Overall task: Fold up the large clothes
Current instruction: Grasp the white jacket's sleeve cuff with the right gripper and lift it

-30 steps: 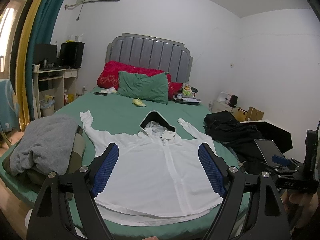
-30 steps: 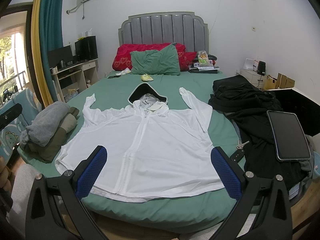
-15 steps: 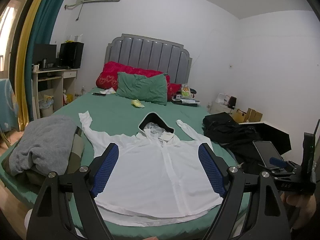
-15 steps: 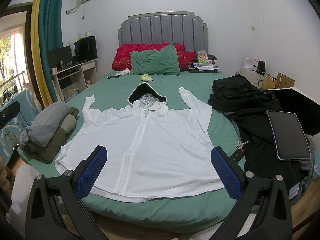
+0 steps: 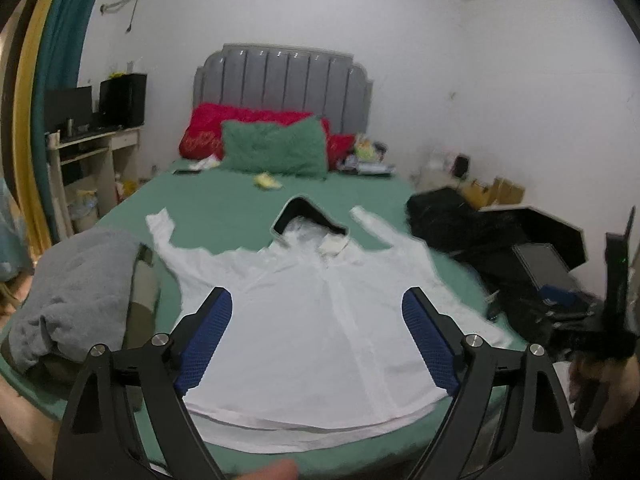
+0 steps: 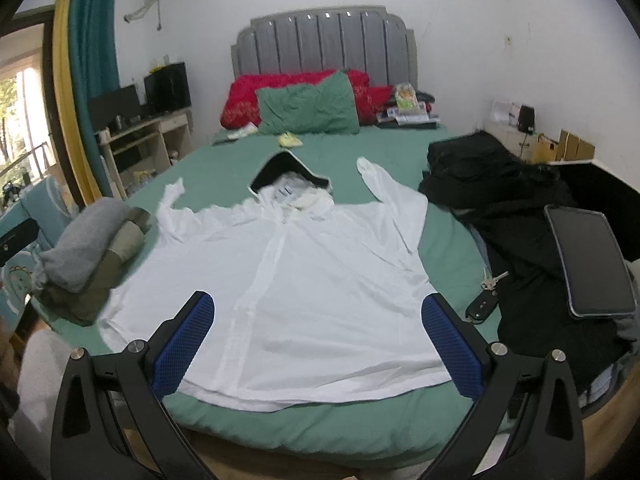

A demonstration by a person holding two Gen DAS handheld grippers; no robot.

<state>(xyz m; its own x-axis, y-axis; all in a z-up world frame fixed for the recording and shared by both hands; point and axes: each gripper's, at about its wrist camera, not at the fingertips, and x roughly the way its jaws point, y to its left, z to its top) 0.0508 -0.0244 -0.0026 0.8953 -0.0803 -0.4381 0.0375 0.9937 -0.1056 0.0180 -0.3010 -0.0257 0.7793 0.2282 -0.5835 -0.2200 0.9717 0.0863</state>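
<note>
White hoodie [image 6: 292, 280] is lying flat, sleeves spread, on a green bed [image 6: 448, 240], flanked by grey folded clothes [image 6: 86, 240] and black garments [image 6: 516, 200] carrying a tablet [image 6: 590, 260] and keys [image 6: 490, 280], while both grippers [image 5: 320, 340] [image 6: 316, 344] are hovering wide, holding nothing.

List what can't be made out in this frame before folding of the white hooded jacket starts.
- Left wrist view: motion blur smears the white hooded jacket and the black clothes pile, so seams are unreadable.
- Right wrist view: the jacket's near hem corners lie behind the right claw fingers.
- Both views: items by the green pillow are too small to identify.
- The grey folded stack hides what lies under it.
</note>
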